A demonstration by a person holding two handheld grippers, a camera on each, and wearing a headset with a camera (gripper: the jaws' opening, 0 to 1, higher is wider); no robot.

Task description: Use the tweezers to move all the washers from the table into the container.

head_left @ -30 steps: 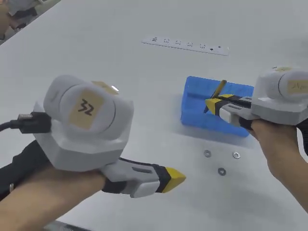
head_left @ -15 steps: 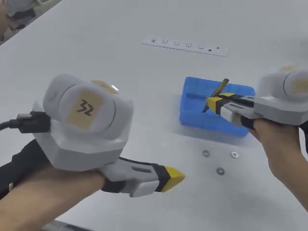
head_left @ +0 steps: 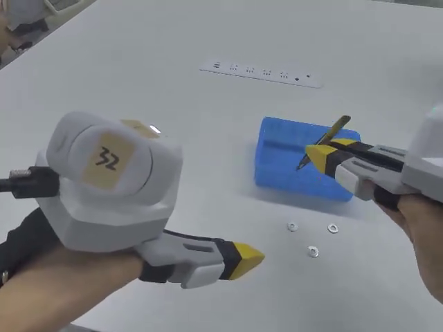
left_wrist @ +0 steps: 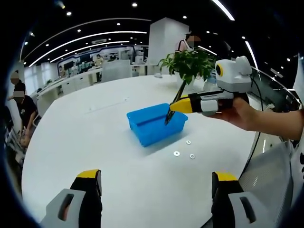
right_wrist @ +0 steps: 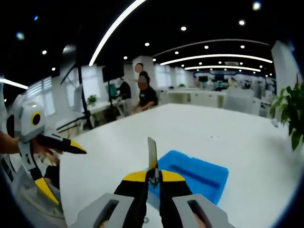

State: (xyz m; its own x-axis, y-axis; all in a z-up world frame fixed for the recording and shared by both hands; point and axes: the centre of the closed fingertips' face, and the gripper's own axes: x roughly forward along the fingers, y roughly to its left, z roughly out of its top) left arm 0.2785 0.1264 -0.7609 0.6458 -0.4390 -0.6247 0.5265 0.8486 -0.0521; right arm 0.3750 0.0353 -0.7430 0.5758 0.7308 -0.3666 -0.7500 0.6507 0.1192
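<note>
table (head_left: 173,41): plain white | container (head_left: 280,166): solid bright blue | washers (head_left: 313,252): shiny silver | tweezers (head_left: 325,142): dull olive-gold, dark tip | left gripper (head_left: 250,257): pale grey shell, black jaws tipped yellow | sticker (head_left: 111,160): tan, black numerals | right gripper (head_left: 322,153): grey, black, yellow | power strip (head_left: 259,72): white, dark markings | plant (left_wrist: 190,64): green leaves

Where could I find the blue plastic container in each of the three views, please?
Head view: the blue plastic container sits right of centre.
Left gripper view: the container is central.
Right gripper view: the container is lower right.
Shared landmark: the thin metal tweezers pointing into it.
</note>
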